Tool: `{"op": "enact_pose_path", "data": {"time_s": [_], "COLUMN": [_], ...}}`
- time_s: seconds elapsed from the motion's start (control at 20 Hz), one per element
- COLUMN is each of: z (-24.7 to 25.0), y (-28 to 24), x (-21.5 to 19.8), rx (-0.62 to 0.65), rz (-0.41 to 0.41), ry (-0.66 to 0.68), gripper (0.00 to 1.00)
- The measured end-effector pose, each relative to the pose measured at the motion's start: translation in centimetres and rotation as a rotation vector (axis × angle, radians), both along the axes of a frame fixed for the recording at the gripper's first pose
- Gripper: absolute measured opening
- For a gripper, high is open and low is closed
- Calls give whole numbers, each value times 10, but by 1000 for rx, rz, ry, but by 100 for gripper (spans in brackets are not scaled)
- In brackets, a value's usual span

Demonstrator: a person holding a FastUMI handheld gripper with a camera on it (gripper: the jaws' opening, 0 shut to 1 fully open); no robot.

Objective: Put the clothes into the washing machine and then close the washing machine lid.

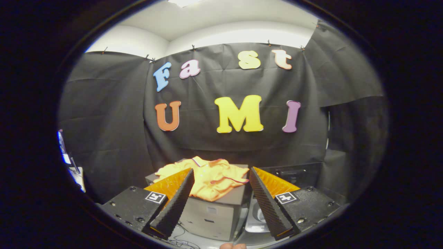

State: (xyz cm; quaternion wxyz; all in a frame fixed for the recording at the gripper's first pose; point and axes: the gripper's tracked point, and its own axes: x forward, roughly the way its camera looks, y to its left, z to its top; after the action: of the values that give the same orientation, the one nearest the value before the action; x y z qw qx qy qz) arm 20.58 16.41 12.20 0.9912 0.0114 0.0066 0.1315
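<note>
Hand-held gripper (221, 176) spread open — beyond it, crumpled yellow clothes (207, 178) on grey box (211, 216)

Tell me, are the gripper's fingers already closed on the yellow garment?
No. The gripper is open, its fingers spread apart, and the yellow garment lies beyond them on top of a grey box.

One camera is in use. It rides on the hand-held gripper (221, 173) and looks forward along the two fingers (173, 207), which stand apart and touch nothing. The lens is level, facing the booth's black cloth wall (104, 121) head-on. It sits above and close behind a grey box (214, 214) carrying a yellow garment (211, 180), which lies just ahead, between the fingertips. The fisheye field reaches up to the white ceiling (221, 20).
</note>
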Motion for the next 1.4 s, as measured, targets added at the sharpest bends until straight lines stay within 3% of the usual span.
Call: {"op": "enact_pose_path", "data": {"time_s": [0.2, 0.6, 1.05, 1.2, 1.4], "z": [5, -70, -145, -143, -148], "y": [62, 128, 125, 125, 125], "x": [65, 165, 187, 190, 189], "rx": [-23, -128, -235, -185, -221], "rz": [45, 41, 15, 21, 27], "ry": [70, 341, 571, 568, 592], "gripper": [100, 100, 100, 100, 100]}}
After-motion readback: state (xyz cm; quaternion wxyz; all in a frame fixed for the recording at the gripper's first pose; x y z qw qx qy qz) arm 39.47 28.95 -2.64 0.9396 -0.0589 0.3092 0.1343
